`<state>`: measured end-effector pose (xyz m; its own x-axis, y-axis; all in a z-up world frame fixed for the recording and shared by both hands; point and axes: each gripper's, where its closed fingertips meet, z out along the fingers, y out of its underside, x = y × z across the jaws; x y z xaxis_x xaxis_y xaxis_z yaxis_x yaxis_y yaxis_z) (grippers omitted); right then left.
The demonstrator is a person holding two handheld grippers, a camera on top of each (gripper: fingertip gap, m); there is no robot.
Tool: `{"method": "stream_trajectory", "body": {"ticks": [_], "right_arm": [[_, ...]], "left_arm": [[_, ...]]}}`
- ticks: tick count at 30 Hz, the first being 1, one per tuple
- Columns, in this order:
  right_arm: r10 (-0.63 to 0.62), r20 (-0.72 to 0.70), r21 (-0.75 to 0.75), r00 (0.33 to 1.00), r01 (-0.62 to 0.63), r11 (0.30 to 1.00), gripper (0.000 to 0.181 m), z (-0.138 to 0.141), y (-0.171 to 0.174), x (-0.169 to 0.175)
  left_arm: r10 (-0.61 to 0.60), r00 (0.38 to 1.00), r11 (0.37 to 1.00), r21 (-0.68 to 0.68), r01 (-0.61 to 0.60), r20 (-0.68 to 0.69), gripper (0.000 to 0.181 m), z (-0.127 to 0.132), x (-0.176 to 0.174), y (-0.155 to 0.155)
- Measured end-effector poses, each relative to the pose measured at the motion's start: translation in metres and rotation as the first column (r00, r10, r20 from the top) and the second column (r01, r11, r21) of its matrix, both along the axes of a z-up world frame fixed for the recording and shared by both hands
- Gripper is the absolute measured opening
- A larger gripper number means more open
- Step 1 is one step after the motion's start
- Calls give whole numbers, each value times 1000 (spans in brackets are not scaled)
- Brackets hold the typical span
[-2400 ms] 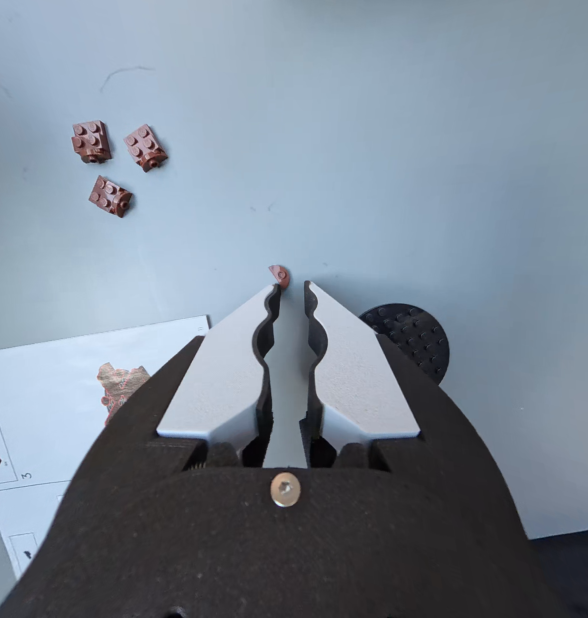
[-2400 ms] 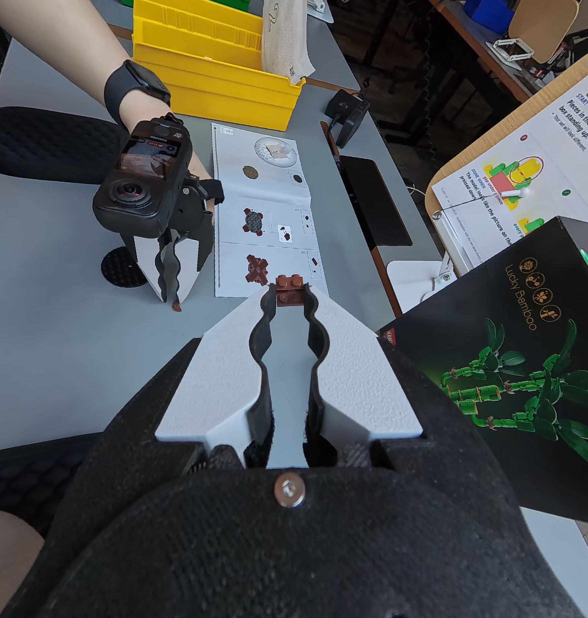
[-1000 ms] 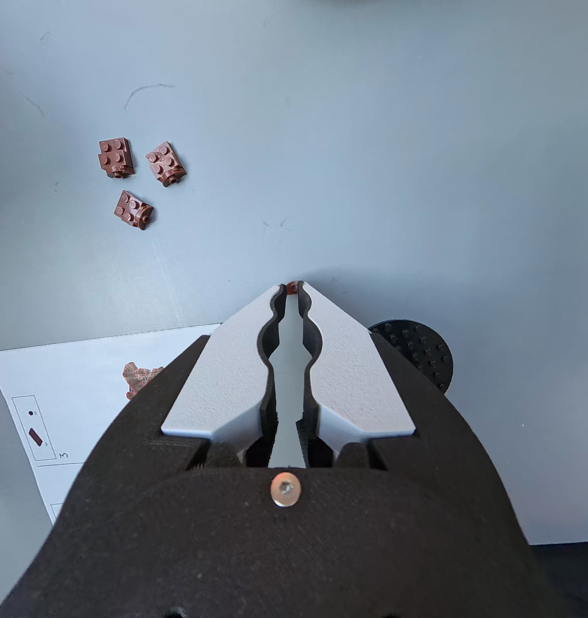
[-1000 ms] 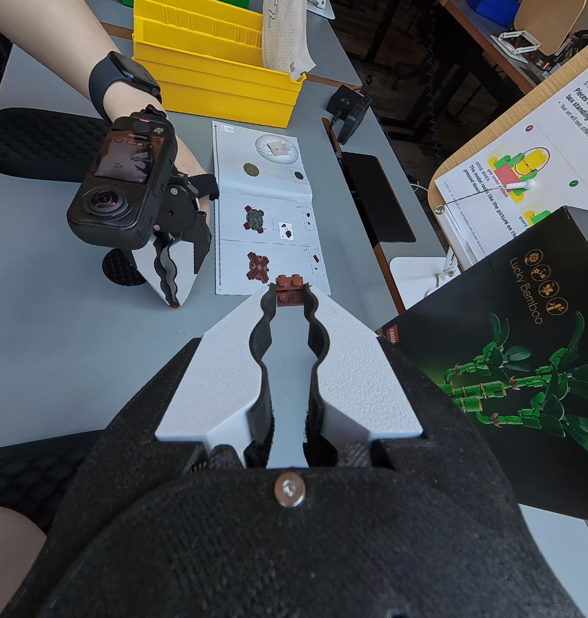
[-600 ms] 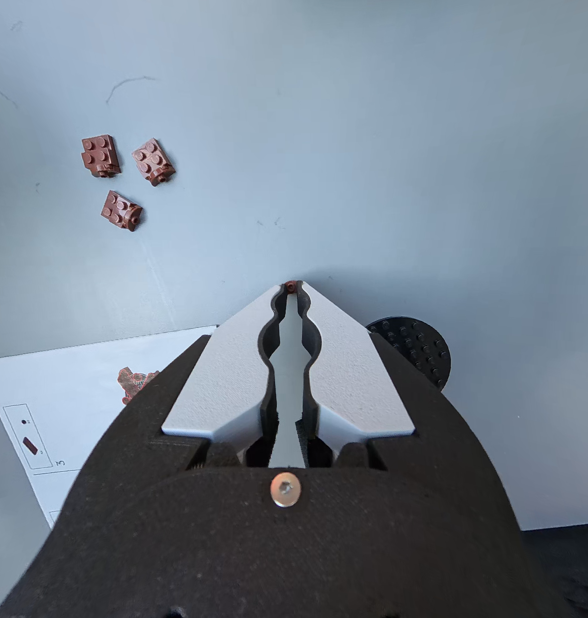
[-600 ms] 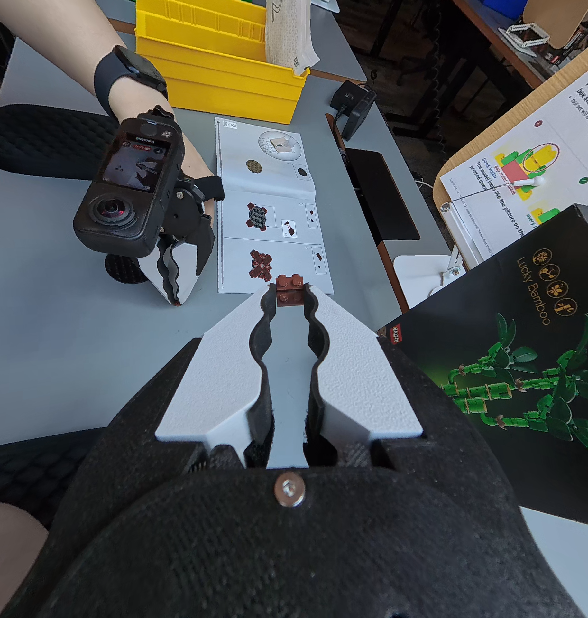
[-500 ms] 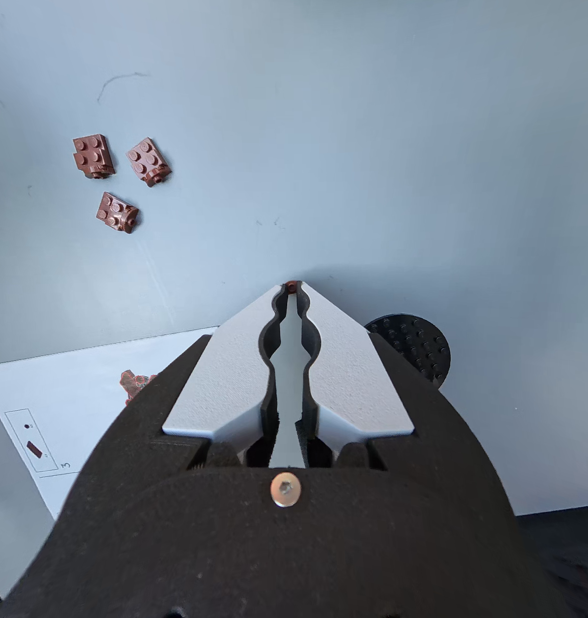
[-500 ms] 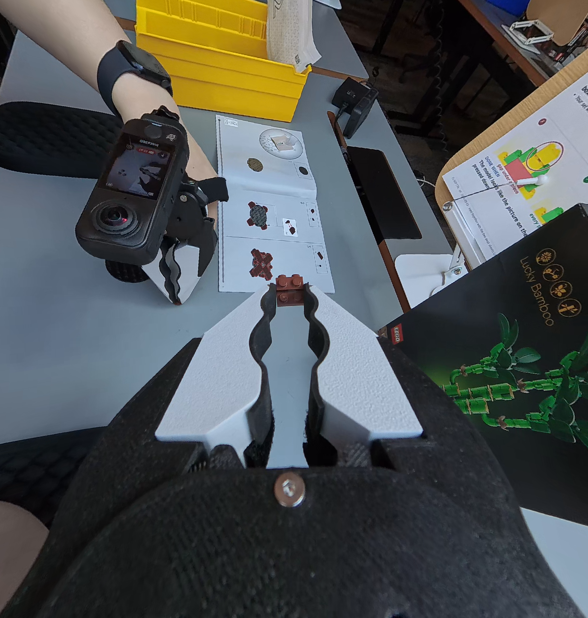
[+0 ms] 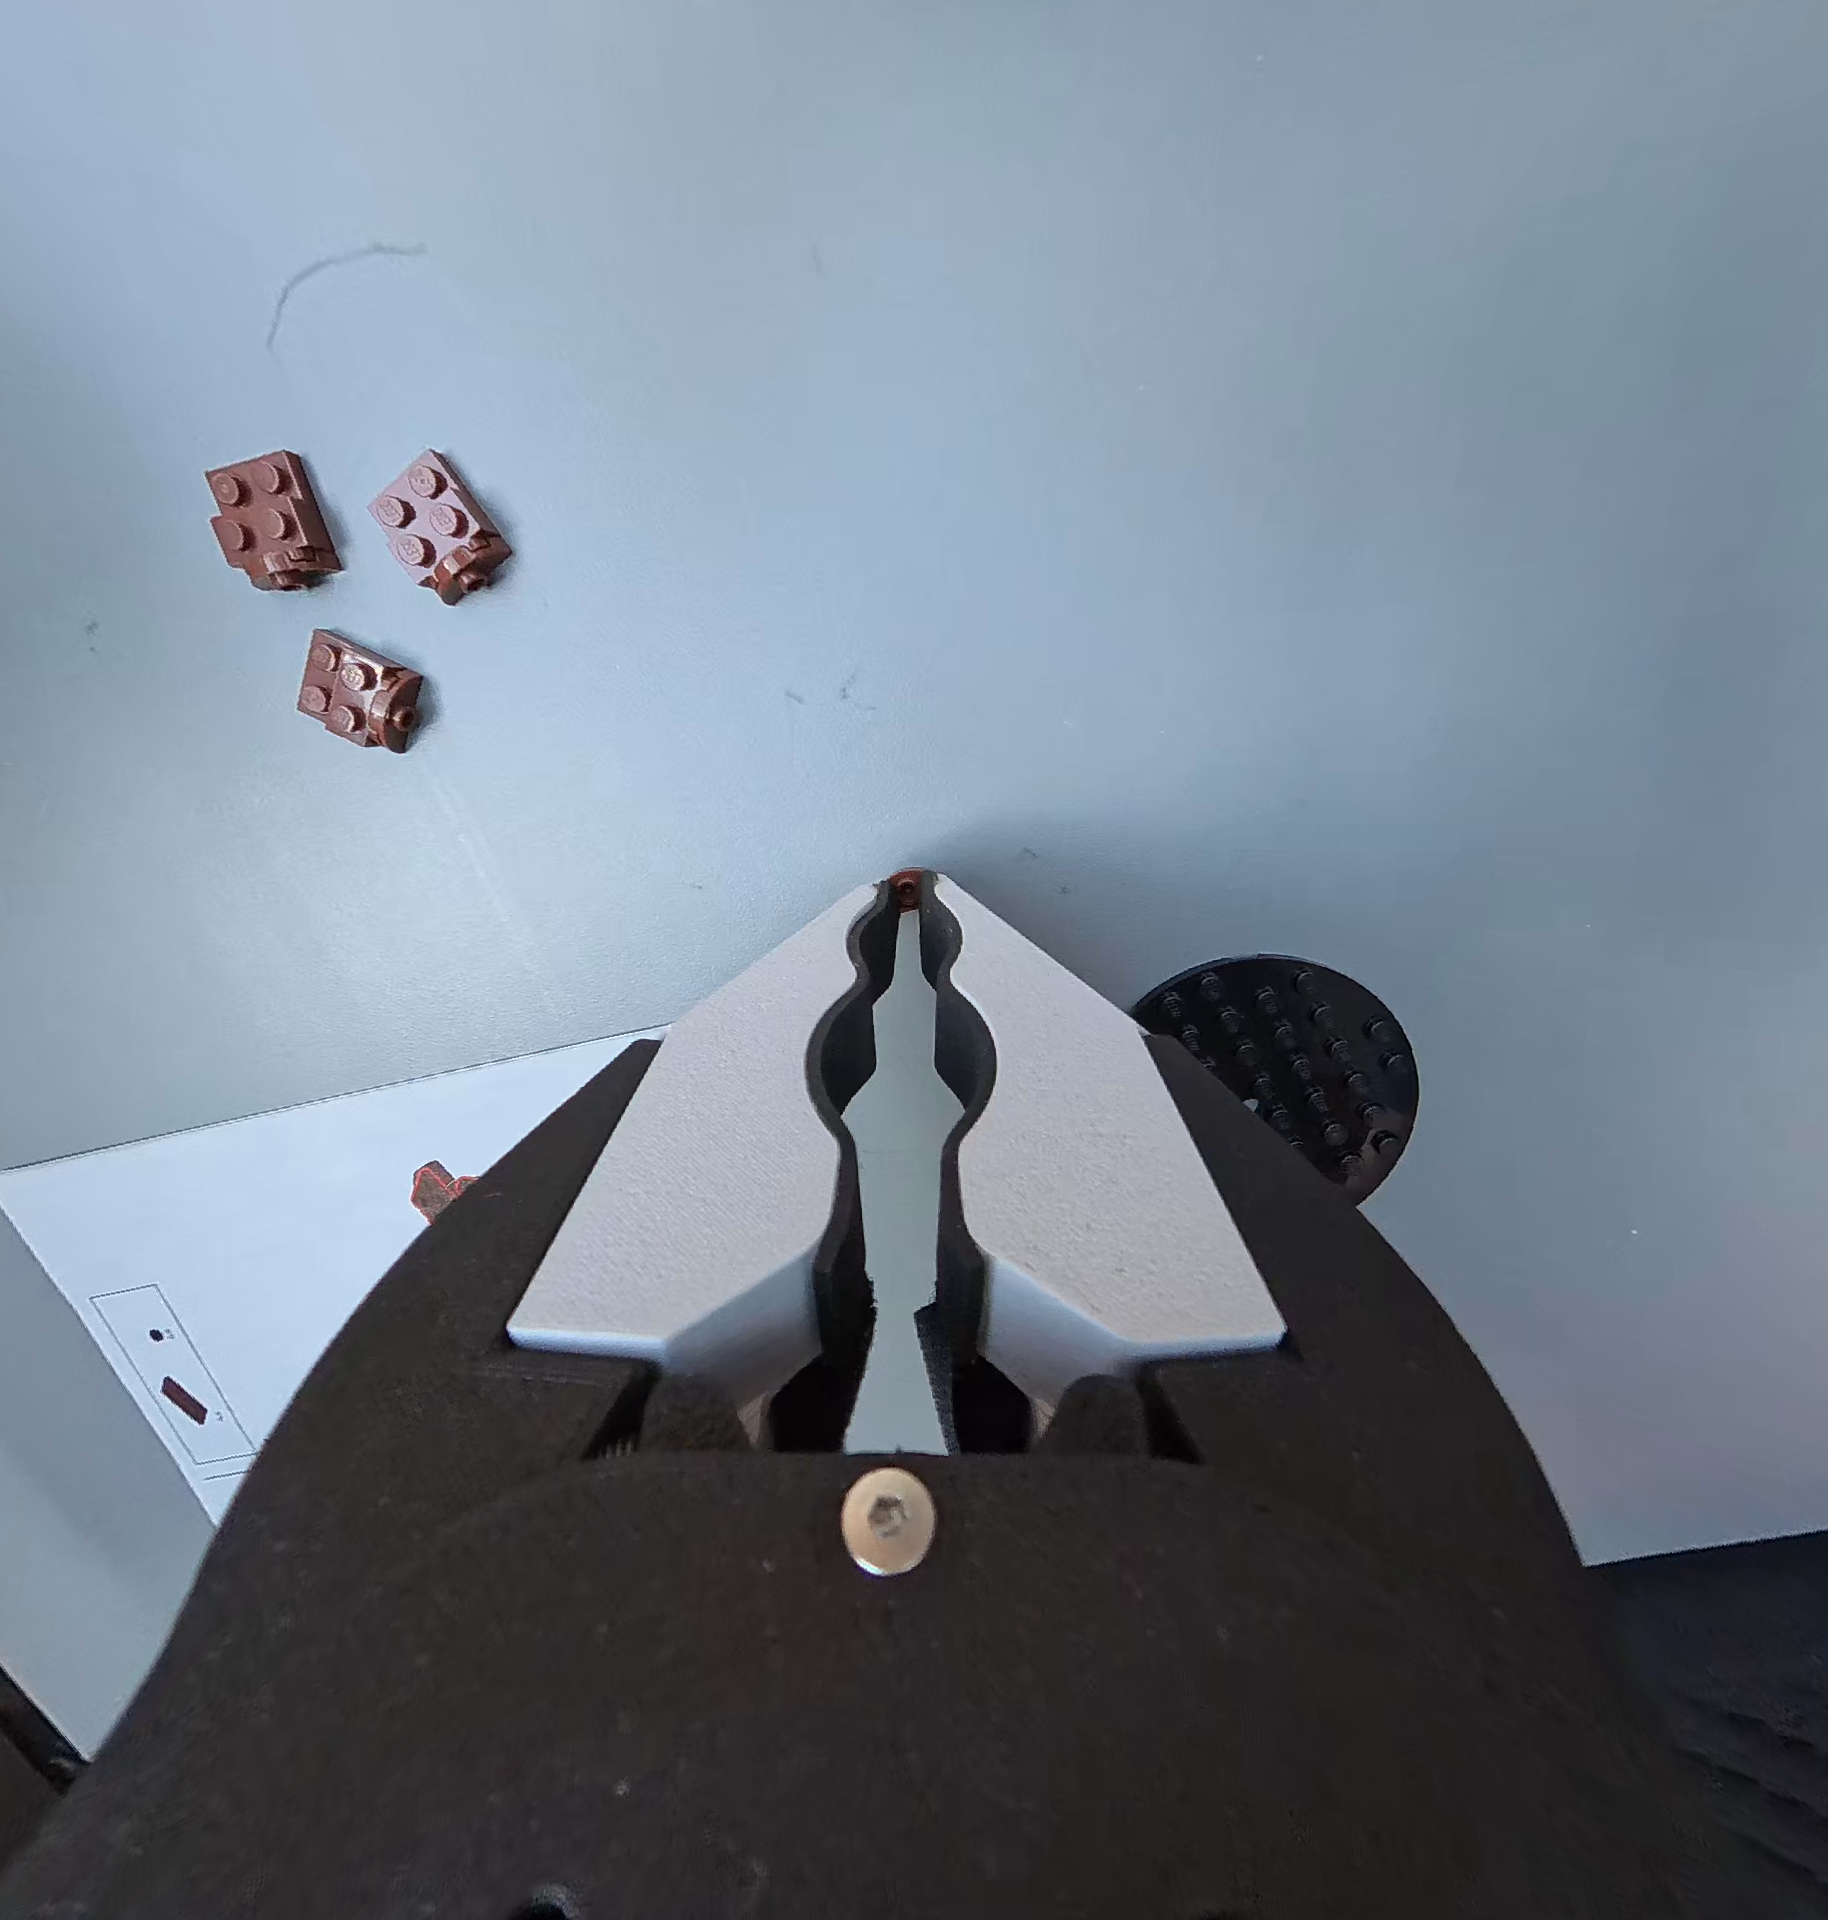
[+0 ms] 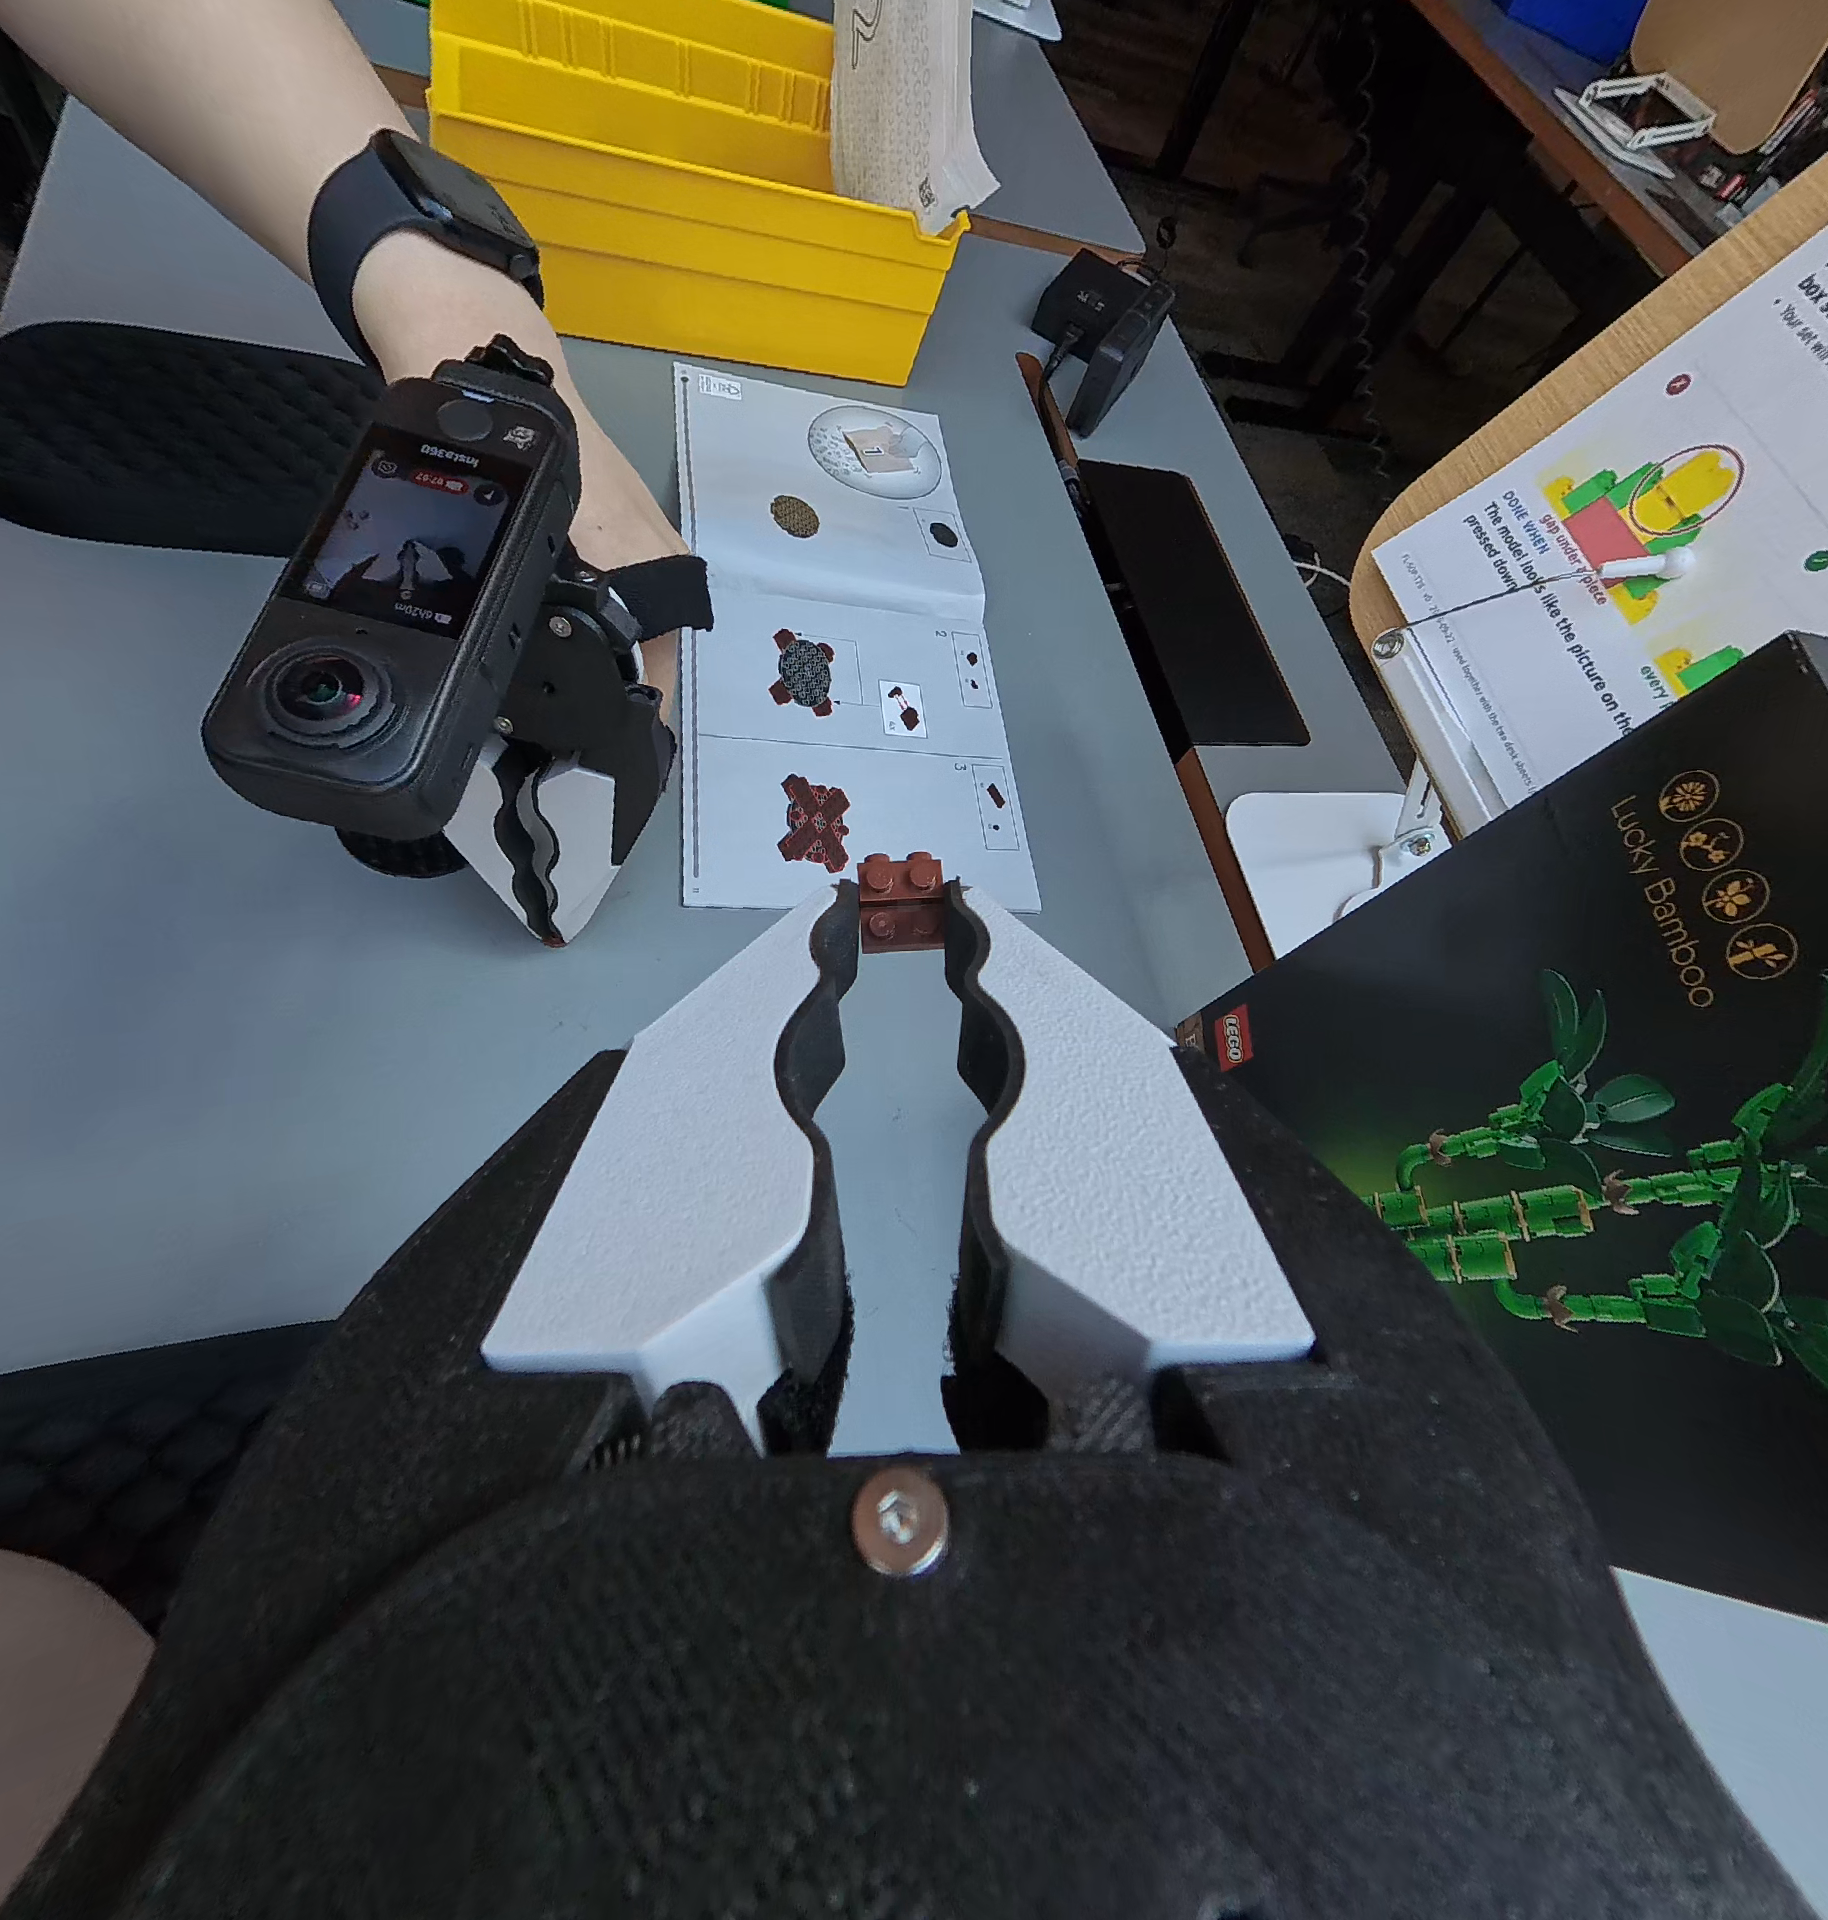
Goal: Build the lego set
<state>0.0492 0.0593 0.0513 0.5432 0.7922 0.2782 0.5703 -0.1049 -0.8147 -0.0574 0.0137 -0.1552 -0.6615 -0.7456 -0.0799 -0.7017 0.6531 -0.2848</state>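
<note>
My left gripper (image 9: 904,891) is shut on a tiny reddish-brown piece (image 9: 903,883) pinched at its very tips, just above the grey table. It also shows in the right wrist view (image 10: 548,928), tips pointing down at the table. My right gripper (image 10: 897,909) is shut on a reddish-brown two-stud brick (image 10: 897,902) and holds it above the table. Three more brown bricks (image 9: 354,582) lie loose on the table to the upper left. A round black studded plate (image 9: 1294,1070) lies right of the left gripper.
An open instruction booklet (image 10: 848,644) lies on the grey table (image 10: 162,1039). Yellow bins (image 10: 681,177) stand at the back. A dark set box (image 10: 1575,1091) stands to the right. A black pad (image 10: 141,436) lies at the left, and a person's wrist with a black band (image 10: 411,218). The left gripper's tips are roughly 25 cm from the right gripper's. The round black studded plate (image 9: 1294,1070) sits 8 cm or so from the ends of my left fingers.
My left gripper closed on the tiny brown piece that lay before its tips and has lifted a little and tilted. My right gripper holds its brick as before.
</note>
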Motion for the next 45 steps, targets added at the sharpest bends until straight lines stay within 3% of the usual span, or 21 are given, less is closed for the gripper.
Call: {"method": "stream_trajectory", "body": {"ticks": [6,11,14,17,21,26,33,45], "right_arm": [[-4,-2,5,1000,4,1000,15,1,0,1],[1,-8,7,1000,-1,1000,16,1,2,-1],[33,-17,-2,999,-33,999,15,-1,3,-8],[104,-52,-19,993,-105,994,15,-4,4,-25],[201,-69,-82,977,-206,975,15,-17,7,-55],[348,-59,-166,936,-353,921,15,-38,1,-102],[420,-77,-272,904,-424,864,15,-55,-8,-136],[411,-97,-282,906,-421,862,15,-55,-5,-140]], "left_arm": [[23,997,1000,0,-23,75,1,3,3,3],[151,940,987,-101,-125,305,1,34,16,13],[244,839,966,-200,-165,486,1,66,17,20],[344,677,931,-333,-152,651,1,105,12,27],[434,507,883,-462,-76,745,1,139,-6,33],[431,447,881,-473,-20,784,1,159,-25,36],[433,416,876,-483,15,799,1,168,-34,37],[424,429,882,-471,4,798,1,161,-30,35]]}}
